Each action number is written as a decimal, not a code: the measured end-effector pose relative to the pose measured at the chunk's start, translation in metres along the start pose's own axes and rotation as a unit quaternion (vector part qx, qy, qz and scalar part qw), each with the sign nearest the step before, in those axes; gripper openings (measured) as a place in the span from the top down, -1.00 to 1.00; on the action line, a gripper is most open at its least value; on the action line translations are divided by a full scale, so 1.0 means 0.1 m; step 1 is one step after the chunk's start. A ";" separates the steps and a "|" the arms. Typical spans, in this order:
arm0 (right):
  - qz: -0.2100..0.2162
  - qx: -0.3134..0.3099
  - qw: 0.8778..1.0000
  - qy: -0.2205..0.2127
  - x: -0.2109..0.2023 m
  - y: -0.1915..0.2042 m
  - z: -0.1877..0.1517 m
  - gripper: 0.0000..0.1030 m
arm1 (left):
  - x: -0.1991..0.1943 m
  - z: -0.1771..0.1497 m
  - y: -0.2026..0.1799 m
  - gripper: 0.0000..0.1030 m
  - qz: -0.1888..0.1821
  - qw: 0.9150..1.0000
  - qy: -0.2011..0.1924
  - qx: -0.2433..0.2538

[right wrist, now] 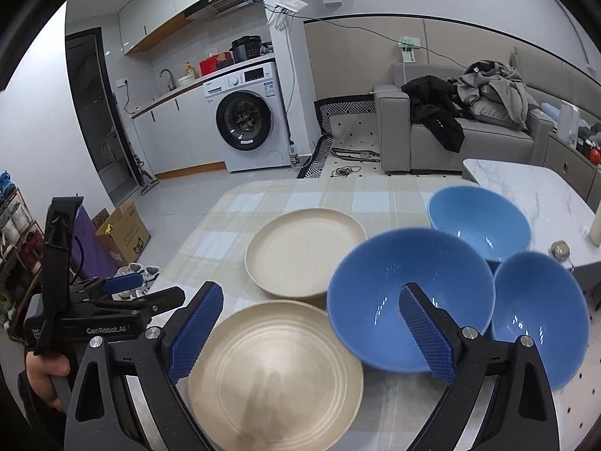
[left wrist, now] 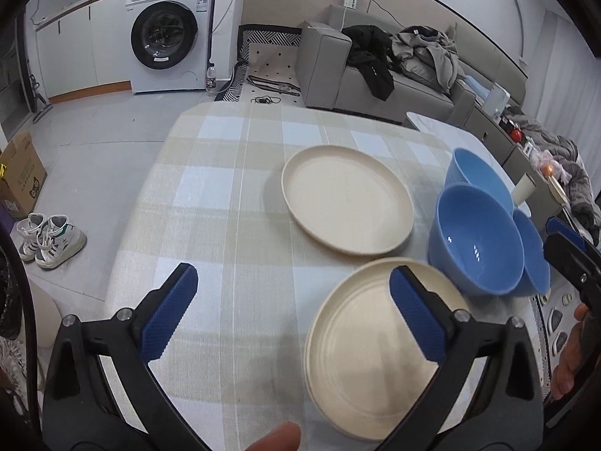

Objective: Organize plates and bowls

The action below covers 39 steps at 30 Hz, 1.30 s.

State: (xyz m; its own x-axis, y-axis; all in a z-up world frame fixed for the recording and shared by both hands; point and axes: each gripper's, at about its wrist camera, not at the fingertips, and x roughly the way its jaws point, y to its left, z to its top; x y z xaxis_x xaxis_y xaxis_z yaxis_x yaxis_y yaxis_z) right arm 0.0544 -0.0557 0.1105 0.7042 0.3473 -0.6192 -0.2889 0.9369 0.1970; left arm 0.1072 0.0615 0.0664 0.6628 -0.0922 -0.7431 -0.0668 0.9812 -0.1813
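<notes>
On the checked tablecloth [left wrist: 225,206] lie two cream plates: a far plate [left wrist: 347,199] and a near plate [left wrist: 375,357]. Three blue bowls cluster to their right: a middle bowl [left wrist: 477,240], a back bowl [left wrist: 477,173] and a right bowl [left wrist: 533,259]. My left gripper [left wrist: 293,274] hovers open above the cloth, its right finger over the near plate, holding nothing. My right gripper [right wrist: 311,287] is open and empty above the near plate [right wrist: 274,372] and the middle bowl [right wrist: 405,293]. Each gripper shows at the edge of the other's view: the right gripper [left wrist: 556,235] and the left gripper [right wrist: 150,289].
A marble table [right wrist: 526,188] adjoins the cloth at the right, with a pale cup [left wrist: 526,188] and a small metal object [right wrist: 559,250] on it. Beyond stand a grey sofa [right wrist: 469,143] and a washing machine [right wrist: 248,120]. A cardboard box [left wrist: 20,176] and shoes [left wrist: 49,240] sit on the floor at the left.
</notes>
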 end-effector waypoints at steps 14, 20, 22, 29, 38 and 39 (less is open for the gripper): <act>0.003 -0.033 0.998 0.060 0.45 -0.21 0.90 -0.88 | 0.44 0.63 0.00 -0.98 0.023 0.999 0.019 -0.029; 0.012 -0.026 0.994 0.106 0.86 -0.33 1.10 -0.88 | 0.79 0.74 -0.06 -0.98 0.026 0.998 0.043 -0.025; 0.009 -0.020 0.992 0.123 1.04 -0.39 1.15 -0.87 | 0.91 0.77 -0.05 -0.98 0.031 0.998 0.050 -0.025; -0.008 -0.023 0.984 0.176 1.62 -0.53 1.15 -0.87 | 1.26 0.86 0.06 -0.98 0.037 0.996 0.070 -0.044; -0.009 -0.045 0.970 0.240 2.16 -0.50 1.02 -0.75 | 1.68 0.89 0.21 -0.98 0.046 0.993 0.091 -0.059; -0.008 -0.045 0.968 0.246 2.21 -0.50 1.00 -0.75 | 1.72 0.89 0.21 -0.98 0.046 0.993 0.094 -0.060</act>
State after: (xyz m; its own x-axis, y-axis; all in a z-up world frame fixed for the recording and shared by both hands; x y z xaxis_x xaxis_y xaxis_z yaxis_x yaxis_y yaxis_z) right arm 0.2899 -0.0221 0.0399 0.3209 0.2507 -0.9133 -0.3511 0.9271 0.1311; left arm 0.2861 0.0817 -0.0081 0.4989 -0.0441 -0.8655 -0.2172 0.9605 -0.1742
